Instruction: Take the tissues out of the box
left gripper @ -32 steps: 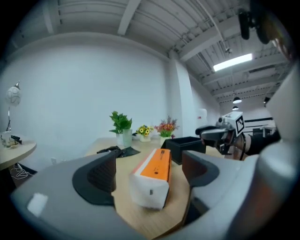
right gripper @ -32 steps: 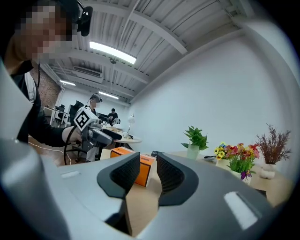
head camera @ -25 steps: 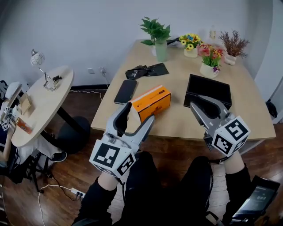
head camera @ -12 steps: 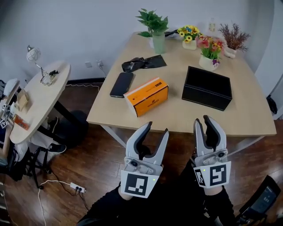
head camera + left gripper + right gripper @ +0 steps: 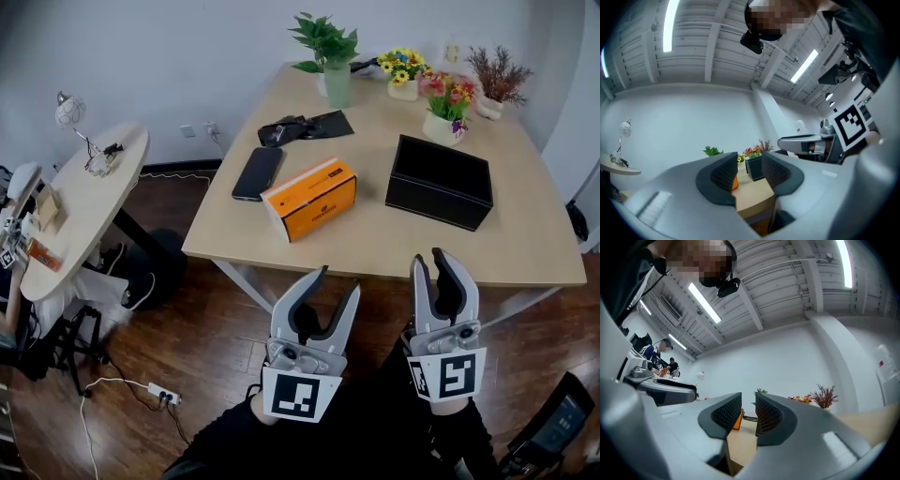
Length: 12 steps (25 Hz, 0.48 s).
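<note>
The orange tissue box (image 5: 311, 199) lies on the wooden table (image 5: 375, 246), left of centre, and no tissue shows out of it. Both grippers hover below the table's near edge, above the person's lap, apart from the box. My left gripper (image 5: 339, 280) has its jaws drawn close with nothing between them. My right gripper (image 5: 429, 257) is shut to a thin slit and is also empty. In the left gripper view the left gripper (image 5: 749, 173) has an orange sliver of the tissue box (image 5: 735, 182) behind its pads. In the right gripper view the right gripper (image 5: 748, 414) likewise fronts the tissue box (image 5: 738, 420).
An open black box (image 5: 441, 181) stands right of the tissue box. A phone (image 5: 257, 172), a black cloth (image 5: 305, 128), a plant vase (image 5: 337, 80) and flower pots (image 5: 448, 122) sit farther back. A round side table (image 5: 80, 216) stands left; a power strip (image 5: 159, 399) lies on the floor.
Both grippers have dropped from over the table's front edge to below it, now pointing forward. The left jaws have closed from wide open to nearly together.
</note>
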Each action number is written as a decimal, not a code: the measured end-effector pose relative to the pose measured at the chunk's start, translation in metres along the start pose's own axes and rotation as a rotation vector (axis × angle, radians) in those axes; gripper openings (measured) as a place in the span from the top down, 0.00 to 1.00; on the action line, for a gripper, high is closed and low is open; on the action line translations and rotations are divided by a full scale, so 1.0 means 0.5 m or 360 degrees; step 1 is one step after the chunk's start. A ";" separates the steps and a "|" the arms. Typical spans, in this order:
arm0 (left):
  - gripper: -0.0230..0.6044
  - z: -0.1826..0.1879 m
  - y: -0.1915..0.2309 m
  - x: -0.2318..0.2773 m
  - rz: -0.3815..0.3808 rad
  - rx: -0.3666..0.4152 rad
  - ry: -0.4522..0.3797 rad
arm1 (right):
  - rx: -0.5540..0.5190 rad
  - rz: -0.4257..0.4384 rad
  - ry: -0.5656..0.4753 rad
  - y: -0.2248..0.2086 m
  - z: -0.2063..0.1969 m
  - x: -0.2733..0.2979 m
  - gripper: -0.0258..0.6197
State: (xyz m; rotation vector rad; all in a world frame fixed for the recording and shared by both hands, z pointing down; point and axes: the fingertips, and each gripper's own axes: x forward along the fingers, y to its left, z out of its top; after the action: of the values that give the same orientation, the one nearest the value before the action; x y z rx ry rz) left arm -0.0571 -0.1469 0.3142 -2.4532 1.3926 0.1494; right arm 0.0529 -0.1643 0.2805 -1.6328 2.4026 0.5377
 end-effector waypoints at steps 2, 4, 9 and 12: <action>0.74 -0.001 0.003 0.002 0.0002 0.0003 0.0005 | -0.0007 0.0011 0.0003 0.003 -0.001 0.001 0.81; 0.74 -0.003 0.004 0.002 0.0001 0.0004 0.0018 | -0.0014 0.0023 0.0007 0.006 -0.001 0.002 0.81; 0.74 -0.009 0.005 0.001 0.0002 0.0001 0.0034 | -0.0039 0.0052 0.0023 0.016 -0.003 0.003 0.82; 0.74 -0.008 0.006 0.002 -0.0001 0.0010 0.0030 | -0.0039 0.0061 0.0033 0.019 -0.005 0.003 0.85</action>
State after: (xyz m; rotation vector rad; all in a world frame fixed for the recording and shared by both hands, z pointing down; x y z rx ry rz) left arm -0.0592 -0.1504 0.3173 -2.4559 1.3984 0.1214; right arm 0.0439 -0.1633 0.2841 -1.6129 2.4563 0.5613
